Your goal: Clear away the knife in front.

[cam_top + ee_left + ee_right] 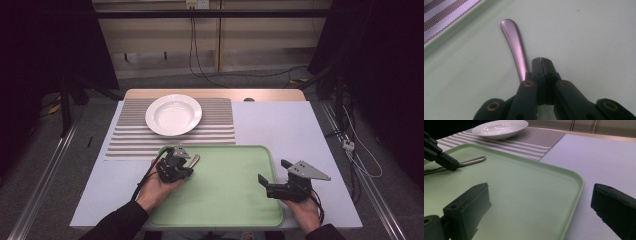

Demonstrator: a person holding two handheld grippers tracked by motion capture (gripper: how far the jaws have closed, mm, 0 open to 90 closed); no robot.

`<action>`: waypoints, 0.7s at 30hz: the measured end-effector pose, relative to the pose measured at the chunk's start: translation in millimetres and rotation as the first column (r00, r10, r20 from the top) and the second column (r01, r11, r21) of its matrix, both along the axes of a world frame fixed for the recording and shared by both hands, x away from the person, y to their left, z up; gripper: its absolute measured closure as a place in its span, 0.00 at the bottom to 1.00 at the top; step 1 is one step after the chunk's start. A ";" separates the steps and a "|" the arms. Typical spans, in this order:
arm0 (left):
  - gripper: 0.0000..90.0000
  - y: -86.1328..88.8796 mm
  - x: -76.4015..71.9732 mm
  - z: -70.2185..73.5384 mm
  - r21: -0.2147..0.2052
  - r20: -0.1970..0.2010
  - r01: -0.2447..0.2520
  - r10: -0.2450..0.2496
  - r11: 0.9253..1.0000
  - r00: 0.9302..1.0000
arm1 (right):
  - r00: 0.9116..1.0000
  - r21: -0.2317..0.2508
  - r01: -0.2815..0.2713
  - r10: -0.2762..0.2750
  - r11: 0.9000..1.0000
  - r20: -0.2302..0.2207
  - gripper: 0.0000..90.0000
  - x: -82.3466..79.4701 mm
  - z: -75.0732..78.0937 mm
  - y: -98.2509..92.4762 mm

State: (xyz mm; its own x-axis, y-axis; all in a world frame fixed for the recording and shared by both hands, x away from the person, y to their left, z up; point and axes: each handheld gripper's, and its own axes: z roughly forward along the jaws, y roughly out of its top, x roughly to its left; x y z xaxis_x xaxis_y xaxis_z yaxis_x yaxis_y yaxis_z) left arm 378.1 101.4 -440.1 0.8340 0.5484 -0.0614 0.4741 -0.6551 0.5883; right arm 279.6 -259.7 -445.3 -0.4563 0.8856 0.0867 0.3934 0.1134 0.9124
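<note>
Gripping nothing yet: L gripper [187,161] jaws together beside utensil handle [514,45] on tray [225,200]; R gripper [274,176] jaws apart; plate [173,114] empty, transfer prob undone

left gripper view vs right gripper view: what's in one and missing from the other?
Left gripper view alone: its own jaws pressed together beside a metal utensil handle, seen close.
Right gripper view alone: the white bowl, the bare white tabletop, and the right gripper with jaws wide apart.
Both: the green tray, the striped placemat, the handle and the left gripper.
</note>
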 end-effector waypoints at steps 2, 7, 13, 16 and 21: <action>1.00 2.4 1.7 0.5 0.003 -0.012 0.004 -0.004 1.000 1.000 | 1.000 0.004 0.003 -0.003 1.000 -0.002 0.02 -0.3 0.1 -0.1; 1.00 4.4 3.1 1.3 0.012 -0.017 0.004 -0.004 1.000 1.000 | 1.000 -0.002 -0.001 0.001 1.000 -0.001 0.02 -0.3 -0.1 -0.2; 1.00 6.9 3.9 1.7 0.012 -0.025 0.001 -0.001 1.000 1.000 | 1.000 0.001 0.002 -0.002 1.000 -0.002 0.02 -0.7 -0.1 -0.2; 1.00 7.5 3.8 2.5 0.026 -0.025 0.001 0.000 1.000 1.000 | 1.000 0.003 0.004 -0.004 1.000 -0.003 0.02 -0.7 -0.1 -0.2; 1.00 8.9 3.8 3.2 0.034 -0.027 -0.014 0.015 0.999 1.000 | 1.000 0.004 0.004 -0.004 1.000 -0.002 0.02 -0.8 -0.1 -0.3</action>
